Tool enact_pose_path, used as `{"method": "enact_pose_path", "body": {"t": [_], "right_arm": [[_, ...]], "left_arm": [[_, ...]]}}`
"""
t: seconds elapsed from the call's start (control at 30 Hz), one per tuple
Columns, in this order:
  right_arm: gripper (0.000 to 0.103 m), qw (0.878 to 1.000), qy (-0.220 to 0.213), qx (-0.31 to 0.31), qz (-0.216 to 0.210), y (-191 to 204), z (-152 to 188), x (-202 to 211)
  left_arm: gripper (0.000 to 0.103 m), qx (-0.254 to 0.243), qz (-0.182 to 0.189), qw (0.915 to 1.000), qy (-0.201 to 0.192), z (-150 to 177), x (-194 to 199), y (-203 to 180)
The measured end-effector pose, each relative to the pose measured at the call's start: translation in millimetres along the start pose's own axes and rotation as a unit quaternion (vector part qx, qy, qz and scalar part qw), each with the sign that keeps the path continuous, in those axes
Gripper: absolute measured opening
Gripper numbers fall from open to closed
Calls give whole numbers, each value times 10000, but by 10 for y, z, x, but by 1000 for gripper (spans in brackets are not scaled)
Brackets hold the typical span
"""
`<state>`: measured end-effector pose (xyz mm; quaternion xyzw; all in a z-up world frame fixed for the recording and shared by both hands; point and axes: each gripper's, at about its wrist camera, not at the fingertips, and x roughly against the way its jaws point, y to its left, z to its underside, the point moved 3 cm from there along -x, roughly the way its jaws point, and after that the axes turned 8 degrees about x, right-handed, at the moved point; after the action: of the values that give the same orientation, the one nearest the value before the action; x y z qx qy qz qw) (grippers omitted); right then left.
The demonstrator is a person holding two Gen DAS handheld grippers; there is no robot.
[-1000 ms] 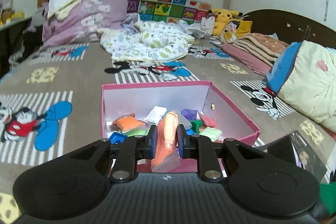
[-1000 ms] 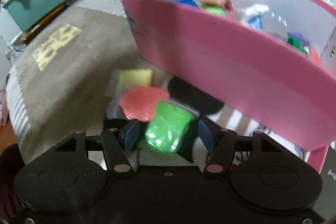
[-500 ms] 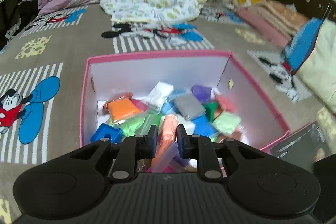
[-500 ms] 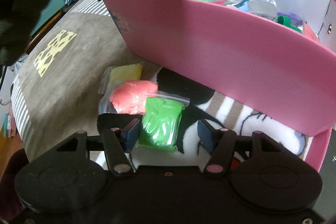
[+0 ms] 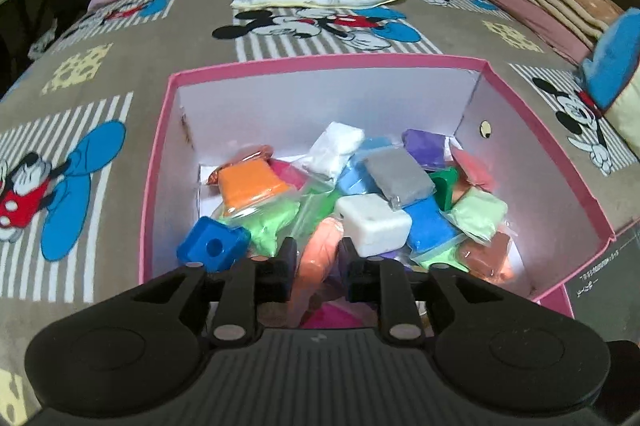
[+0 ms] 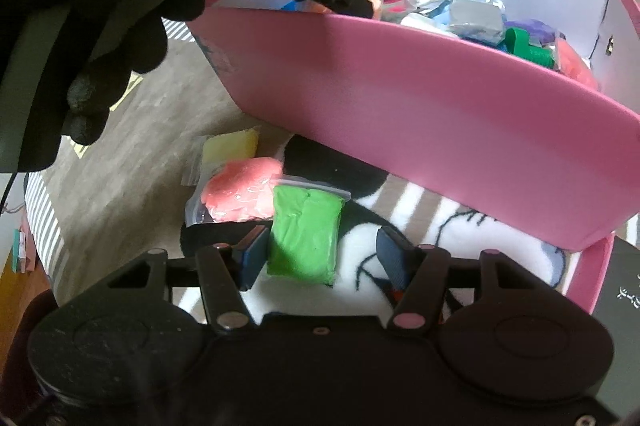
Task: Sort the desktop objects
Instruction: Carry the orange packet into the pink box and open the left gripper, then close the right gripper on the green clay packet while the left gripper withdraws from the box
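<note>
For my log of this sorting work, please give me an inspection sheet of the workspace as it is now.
Surface: bed blanket with cartoon mouse print.
Job's things: pink box holding many clay packs; orange clay pack over the box; green clay pack, pink clay pack and yellow clay pack on the blanket outside.
Clutter: bedding, plush toys at the far end.
Grippers: left gripper shut on the orange pack; right gripper open around the green pack.
Cables: nothing seen.
Surroundings: bedroom, dark headboard.

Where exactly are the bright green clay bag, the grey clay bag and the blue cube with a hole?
bright green clay bag (image 6: pixel 304 234): right wrist view, middle of the clay.
grey clay bag (image 5: pixel 400 178): left wrist view, top face.
blue cube (image 5: pixel 212 244): left wrist view, face beside the hole.
</note>
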<state>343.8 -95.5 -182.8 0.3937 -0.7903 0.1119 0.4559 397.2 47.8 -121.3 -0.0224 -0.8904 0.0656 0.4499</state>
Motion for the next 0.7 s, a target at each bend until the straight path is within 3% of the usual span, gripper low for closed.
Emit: {"method": "enact_pose_path", "body": {"t": [0.07,0.37,0.7], "right_arm": [[60,10000,-23,-30,4,-15,-5,17],[61,9996,4,-192,-186,-36,-2,46],[62,9998,135,-75,-84,39,-10,-19]], "left_arm": [[54,133,64,9999,-47,2,11,42],[54,419,356,9977,-405,92,302,88],[54,533,523,9859,-1497,577,1187,201]]}}
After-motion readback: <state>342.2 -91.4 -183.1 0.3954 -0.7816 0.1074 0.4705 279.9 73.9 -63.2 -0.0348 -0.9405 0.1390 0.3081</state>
